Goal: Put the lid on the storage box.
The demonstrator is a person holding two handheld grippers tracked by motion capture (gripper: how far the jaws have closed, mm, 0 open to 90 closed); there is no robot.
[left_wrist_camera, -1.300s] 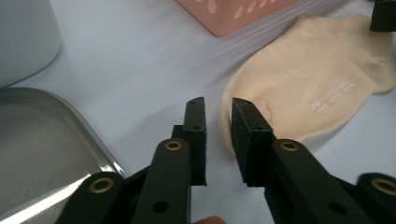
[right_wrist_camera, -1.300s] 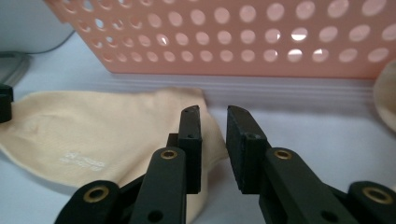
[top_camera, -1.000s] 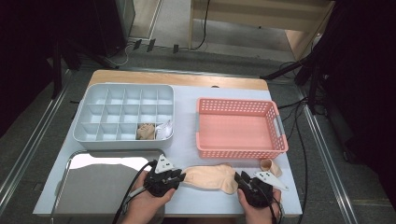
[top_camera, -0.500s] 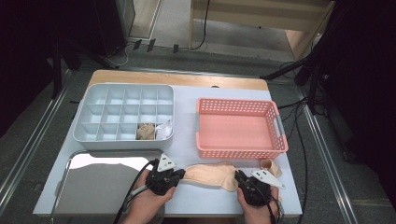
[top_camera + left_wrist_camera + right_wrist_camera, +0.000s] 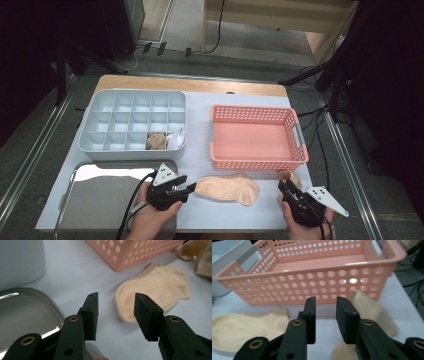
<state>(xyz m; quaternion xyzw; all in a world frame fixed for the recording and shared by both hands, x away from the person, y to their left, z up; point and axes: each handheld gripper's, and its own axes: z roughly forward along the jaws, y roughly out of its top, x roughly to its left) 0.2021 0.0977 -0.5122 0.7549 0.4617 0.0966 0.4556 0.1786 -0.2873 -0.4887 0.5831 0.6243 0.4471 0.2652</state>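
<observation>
Hands low, left gripper (image 5: 189, 189) agape beside sock (image 5: 227, 187).

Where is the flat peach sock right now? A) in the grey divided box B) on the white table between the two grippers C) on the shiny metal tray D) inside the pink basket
B: the flat peach sock lies on the white table, between the left gripper and the right gripper, in front of the pink basket.

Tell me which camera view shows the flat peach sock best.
The high view: the whole flat sock lies unobstructed on the table between the left claw and right claw. The left gripper view shows it closer, partly behind its open jaws. The right gripper view catches one blurred end at its left edge.
</observation>
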